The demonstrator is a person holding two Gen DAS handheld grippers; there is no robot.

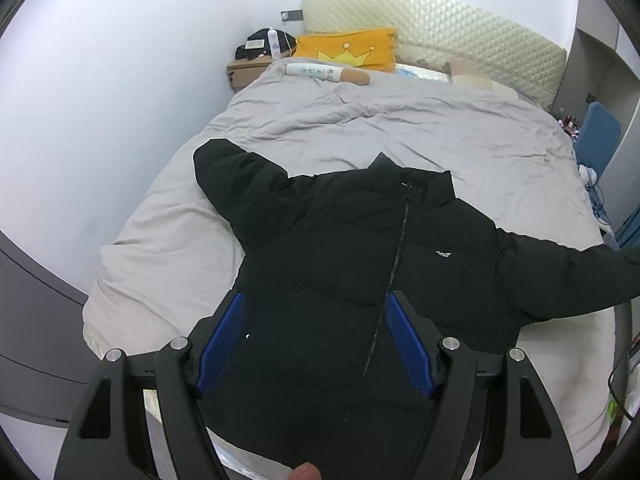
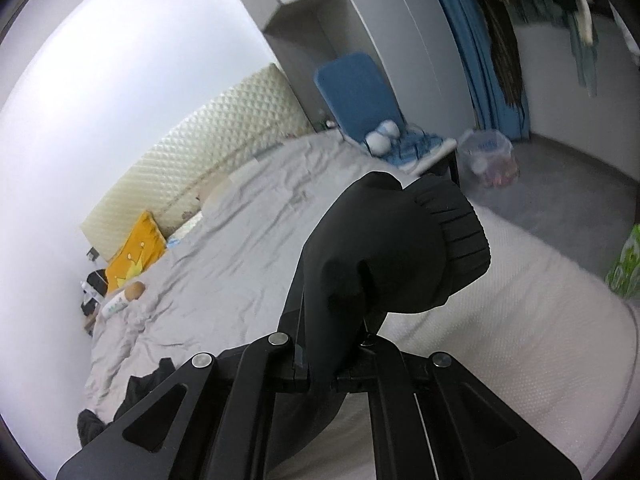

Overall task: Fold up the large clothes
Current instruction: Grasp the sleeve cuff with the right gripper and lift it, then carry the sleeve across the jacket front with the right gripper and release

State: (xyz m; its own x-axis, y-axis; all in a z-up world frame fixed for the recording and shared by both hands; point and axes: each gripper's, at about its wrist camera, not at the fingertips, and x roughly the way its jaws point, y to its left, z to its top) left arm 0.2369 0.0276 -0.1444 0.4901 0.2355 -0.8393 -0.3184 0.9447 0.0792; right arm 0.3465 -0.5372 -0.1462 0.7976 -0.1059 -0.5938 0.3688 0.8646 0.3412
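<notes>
A black puffer jacket (image 1: 344,248) lies front-up on the grey bed (image 1: 168,232), collar toward the headboard, zip running down its middle. One sleeve stretches up-left; the other sleeve (image 1: 568,276) runs off to the right edge. My left gripper (image 1: 316,308) hovers over the jacket's lower body, open, blue pads (image 1: 408,340) wide apart with nothing pinched. In the right wrist view my right gripper (image 2: 340,312) is shut on the sleeve's end, with the ribbed cuff (image 2: 456,236) raised above the bed and hiding the fingertips.
An orange crown pillow (image 1: 348,50) and a small bolster (image 1: 328,74) lie by the quilted headboard (image 1: 460,36). A cardboard box (image 1: 246,72) with bottles stands at the bed's far left corner. A blue chair (image 2: 360,96), a bin (image 2: 486,156) and hanging clothes are beyond the bed's right side.
</notes>
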